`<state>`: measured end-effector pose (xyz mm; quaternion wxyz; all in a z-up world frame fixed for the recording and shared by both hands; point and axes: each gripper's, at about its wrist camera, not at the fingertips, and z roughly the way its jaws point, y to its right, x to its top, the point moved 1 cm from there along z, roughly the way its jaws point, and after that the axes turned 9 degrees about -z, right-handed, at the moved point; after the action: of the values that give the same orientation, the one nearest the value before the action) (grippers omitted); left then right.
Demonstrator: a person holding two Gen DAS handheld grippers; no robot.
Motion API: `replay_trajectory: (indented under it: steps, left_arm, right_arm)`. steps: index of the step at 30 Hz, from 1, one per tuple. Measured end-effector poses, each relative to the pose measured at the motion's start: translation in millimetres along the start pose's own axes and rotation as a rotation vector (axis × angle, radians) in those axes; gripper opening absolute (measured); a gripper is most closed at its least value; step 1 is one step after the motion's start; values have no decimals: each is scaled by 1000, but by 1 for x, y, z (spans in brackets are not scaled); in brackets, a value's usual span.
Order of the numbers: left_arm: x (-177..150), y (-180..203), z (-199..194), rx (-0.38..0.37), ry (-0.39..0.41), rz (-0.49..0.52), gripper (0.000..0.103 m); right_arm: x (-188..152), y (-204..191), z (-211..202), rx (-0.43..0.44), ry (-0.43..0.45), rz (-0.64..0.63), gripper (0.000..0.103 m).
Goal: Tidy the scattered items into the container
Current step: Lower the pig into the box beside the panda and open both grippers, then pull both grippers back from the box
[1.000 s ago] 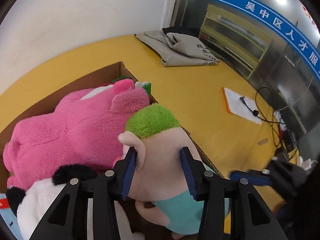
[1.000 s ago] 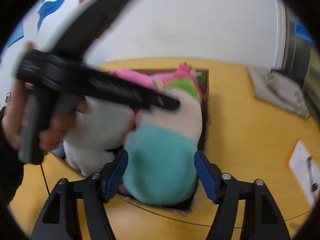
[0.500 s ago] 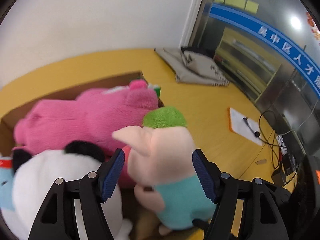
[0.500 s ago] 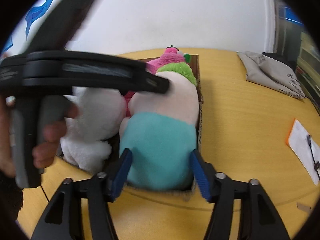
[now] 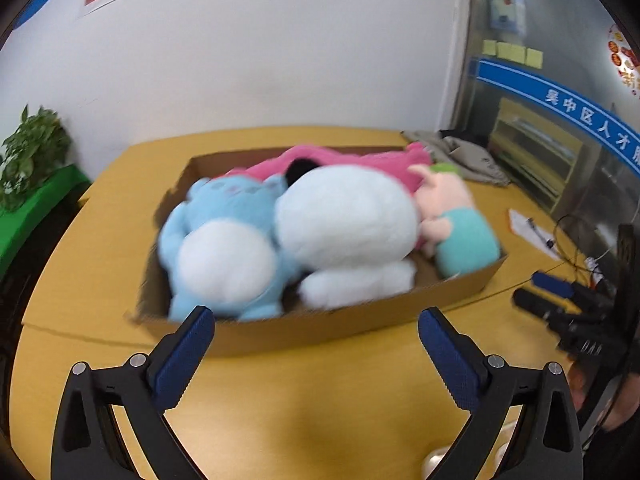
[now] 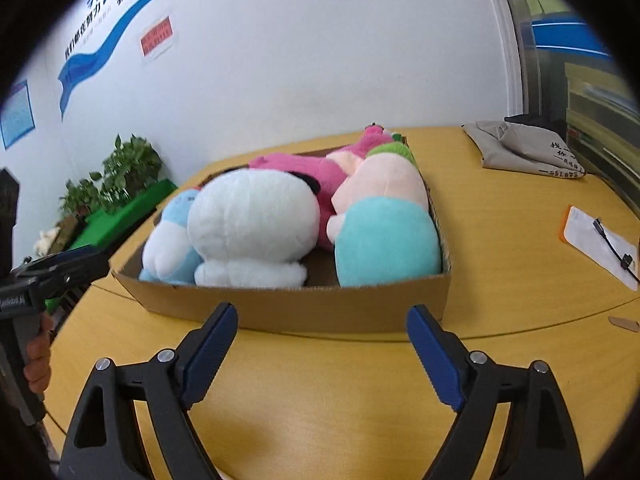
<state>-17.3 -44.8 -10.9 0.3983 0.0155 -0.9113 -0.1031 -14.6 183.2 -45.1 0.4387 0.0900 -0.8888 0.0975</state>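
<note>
Left wrist view: the left claw is released, its jaws opening wide with nothing between them, hanging over bare yellow surface just short of a cardboard box. Packed in the box, side by side, are a blue toy, a white toy, a pink toy behind them, and a small pig toy in a teal outfit at the right end. The picture is blurred. At the far right the right claw shows only in part. Beyond the box lie a folded grey cloth and a clipboard with cables near it.

Right wrist view: the right claw is also released, jaws opening and empty, facing the box from the near side. The toys bulge well above the low rim — the white toy and the pig toy highest. The left claw shows at the left edge, held by a hand. A potted plant stands past the surface's left end.

No stray toy is visible on the surface, so the tidying looks about done. Likely risk: the box is overfull, so a nudge to its wall, or the springy plush settling, could tip the pig toy over the right rim. Nothing stands between either claw and the box.
</note>
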Motion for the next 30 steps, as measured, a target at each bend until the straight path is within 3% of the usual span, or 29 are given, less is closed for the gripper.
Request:
replay_trajectory:
  steps: [4,8,11,14,30]
  left_arm:
    - [-2,-31,16,36,-21,-46,103]
    - [9,-55,48,37,-59,-93,103]
    - [16,-55,65,67,-47,-52,103]
    - [15,-54,76,96,-71,-41,103]
    - [-3,-59,62,110,-67,19,103]
  right_arm:
    - [6,-5,7,-33,-18,-11,87]
    - [34,7,38,-106,-31,-75,87]
    - [43,23,71,-168,-96,-84,87]
    - [28,26,100,-225,-166,-128,85]
    - [-1,4,63,-298,-165,-79,86]
